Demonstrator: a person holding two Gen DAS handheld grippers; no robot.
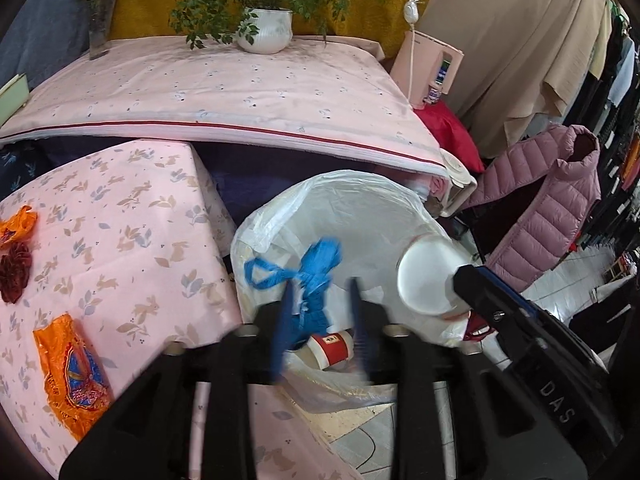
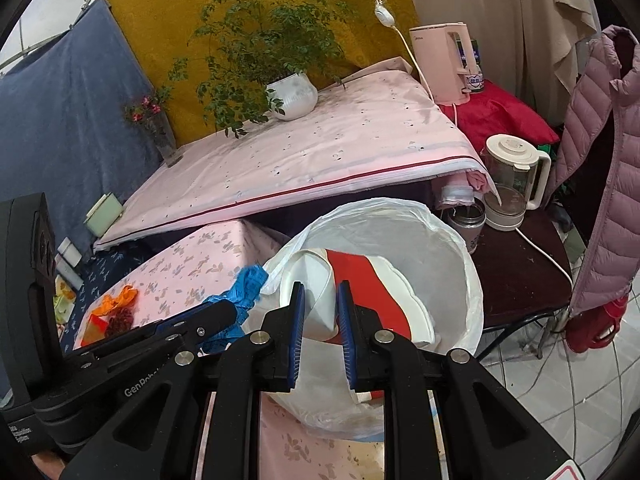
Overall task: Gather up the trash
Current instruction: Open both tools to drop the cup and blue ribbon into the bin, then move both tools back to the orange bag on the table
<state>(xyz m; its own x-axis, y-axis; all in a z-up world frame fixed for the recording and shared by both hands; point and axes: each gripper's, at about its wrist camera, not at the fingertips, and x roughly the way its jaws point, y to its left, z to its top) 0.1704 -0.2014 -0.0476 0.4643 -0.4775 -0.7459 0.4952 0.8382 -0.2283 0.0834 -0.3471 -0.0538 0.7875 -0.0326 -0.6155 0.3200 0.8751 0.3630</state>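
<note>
A: Two grippers are being held over the lined bin; the left gripper is standing released, the blue bag dropping between its fingers.

B: The paper cup is being pinched by the right gripper: light, crushable, best gripped gently at the rim.

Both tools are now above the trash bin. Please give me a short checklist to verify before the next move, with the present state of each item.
1. Right tool grips the red and white paper cup: ok, both pads press on its wall.
2. Cup is over the lined trash bin: ok.
3. Left tool has let go of the blue plastic bag: cannot tell; the jaws stand apart and the bag is between and beyond them, blurred.
4. Blue bag is over the bin opening: ok in the left wrist view.
5. Bin has room: ok, only a small red cup shows inside.
6. Table is cleared: not ok, the orange wrapper remains there.
</note>
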